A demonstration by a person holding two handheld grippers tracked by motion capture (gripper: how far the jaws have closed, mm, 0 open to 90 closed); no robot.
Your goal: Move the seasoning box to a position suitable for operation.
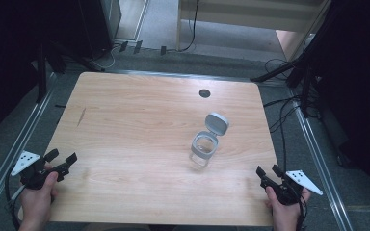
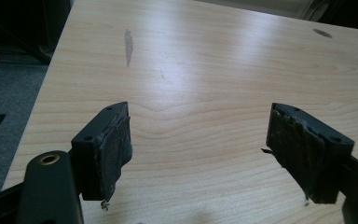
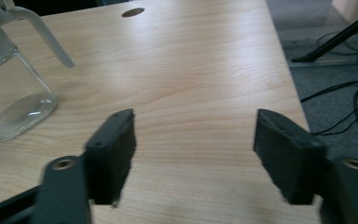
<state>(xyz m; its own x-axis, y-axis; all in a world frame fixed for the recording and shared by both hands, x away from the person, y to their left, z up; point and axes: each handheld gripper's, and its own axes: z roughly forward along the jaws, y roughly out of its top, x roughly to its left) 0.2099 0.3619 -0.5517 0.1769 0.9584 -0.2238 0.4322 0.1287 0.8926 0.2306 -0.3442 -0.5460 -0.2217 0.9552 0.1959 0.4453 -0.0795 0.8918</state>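
Where one table sits, one jar (lid open), two grippers, jaws apart.

We found no readable text, label, brand, number or sign anywhere: not on the wooden table, not on the clear jar with its grey lid, not on either gripper.
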